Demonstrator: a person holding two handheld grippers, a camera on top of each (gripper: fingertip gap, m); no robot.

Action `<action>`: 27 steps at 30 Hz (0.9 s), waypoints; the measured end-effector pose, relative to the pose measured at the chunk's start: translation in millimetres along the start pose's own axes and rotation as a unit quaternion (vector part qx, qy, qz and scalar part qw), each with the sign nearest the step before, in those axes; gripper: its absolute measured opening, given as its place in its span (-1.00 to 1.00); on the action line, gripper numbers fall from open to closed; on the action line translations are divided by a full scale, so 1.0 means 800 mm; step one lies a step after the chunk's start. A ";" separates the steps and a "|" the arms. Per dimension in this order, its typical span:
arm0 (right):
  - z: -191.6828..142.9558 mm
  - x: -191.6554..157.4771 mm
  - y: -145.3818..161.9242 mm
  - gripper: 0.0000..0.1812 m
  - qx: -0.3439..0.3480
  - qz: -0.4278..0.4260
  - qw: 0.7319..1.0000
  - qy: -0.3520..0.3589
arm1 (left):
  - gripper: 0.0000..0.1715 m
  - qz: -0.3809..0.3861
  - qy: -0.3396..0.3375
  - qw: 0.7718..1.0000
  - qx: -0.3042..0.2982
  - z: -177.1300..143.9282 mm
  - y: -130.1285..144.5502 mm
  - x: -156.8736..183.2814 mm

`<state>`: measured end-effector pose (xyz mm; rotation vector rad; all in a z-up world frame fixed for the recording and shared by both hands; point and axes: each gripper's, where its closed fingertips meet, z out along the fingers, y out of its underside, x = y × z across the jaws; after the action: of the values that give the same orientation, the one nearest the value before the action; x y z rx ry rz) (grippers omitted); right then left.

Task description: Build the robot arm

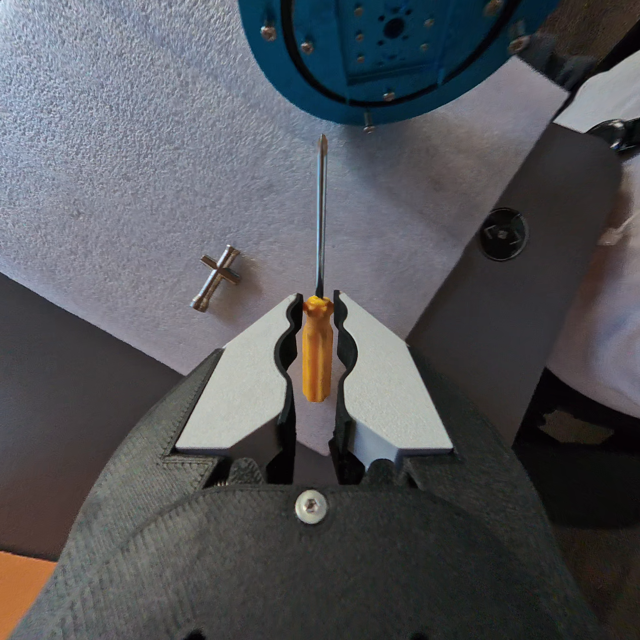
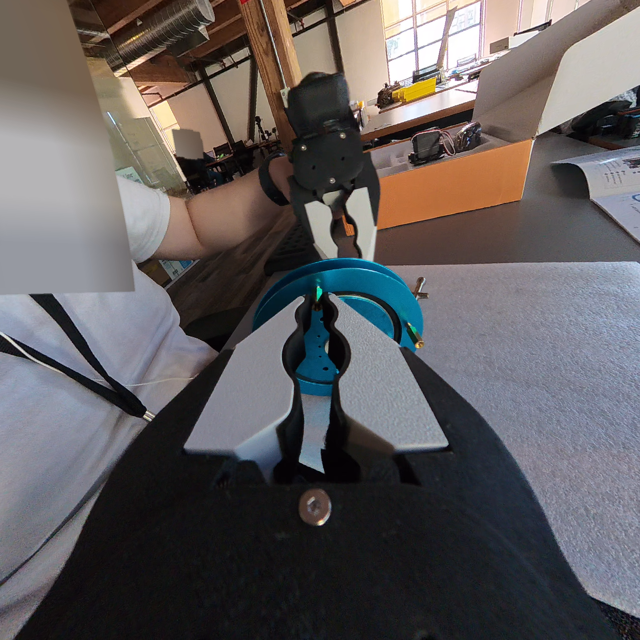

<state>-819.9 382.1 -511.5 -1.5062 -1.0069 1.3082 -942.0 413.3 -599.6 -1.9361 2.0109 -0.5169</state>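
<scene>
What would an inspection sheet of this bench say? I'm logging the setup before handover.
Surface: grey foam mat on a dark table.
Job's things: blue wheel, tilted, with brass standoffs; yellow-handled screwdriver.
Clutter: metal cross wrench; open orange box; booklet.
Grippers: left gripper straddles the screwdriver handle, grip unclear; right gripper appears shut on one standoff.
Cables: wired parts in the box.
Surroundings: person in white shirt; open workshop.

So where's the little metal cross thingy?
In the left wrist view the metal cross wrench lies on the grey foam mat, just left of the yellow screwdriver between the left tool's fingers.
</scene>
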 end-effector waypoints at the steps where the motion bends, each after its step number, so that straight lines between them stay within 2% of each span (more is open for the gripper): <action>1: 0.000 0.000 0.000 -0.96 0.000 0.000 1.000 -0.001 | -0.81 -0.001 0.002 1.000 0.012 -0.002 0.000 0.006; 4: -0.001 0.001 0.000 -0.96 -0.003 0.003 1.000 -0.007 | -0.81 0.001 0.002 0.999 0.042 -0.010 -0.006 0.018; 7: -0.002 0.002 0.000 -0.96 -0.011 0.003 1.000 -0.011 | -0.81 0.003 0.017 0.998 0.057 -0.029 -0.028 0.033; 11: -0.002 0.005 -0.001 -0.96 -0.020 -0.002 1.000 -0.009 | -0.83 0.056 -0.005 0.998 0.012 -0.051 -0.051 0.040; 14: -0.003 0.005 0.000 -0.96 -0.022 -0.004 1.000 -0.009 | -0.83 0.079 0.003 0.996 -0.041 -0.054 -0.054 0.041; 17: -0.003 0.004 0.000 -0.96 -0.022 -0.008 1.000 -0.006 | -0.83 0.066 0.016 0.997 -0.043 -0.038 -0.053 0.036; 23: -0.004 0.004 0.000 -0.96 -0.024 -0.007 1.000 -0.006 | -0.83 -0.012 0.061 0.997 0.041 0.014 -0.044 0.042; 25: -0.004 0.004 0.000 -0.96 -0.029 -0.009 1.000 -0.005 | -0.83 -0.030 0.055 0.998 0.018 0.024 -0.027 0.039; 27: -0.003 0.005 0.000 -0.96 -0.033 -0.012 0.999 -0.003 | -0.83 -0.022 0.026 0.999 -0.042 0.031 0.000 0.029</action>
<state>-817.0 385.7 -512.4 -1.5363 -1.0775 1.2744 -932.1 388.9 -620.8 -2.0402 2.0581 -0.5056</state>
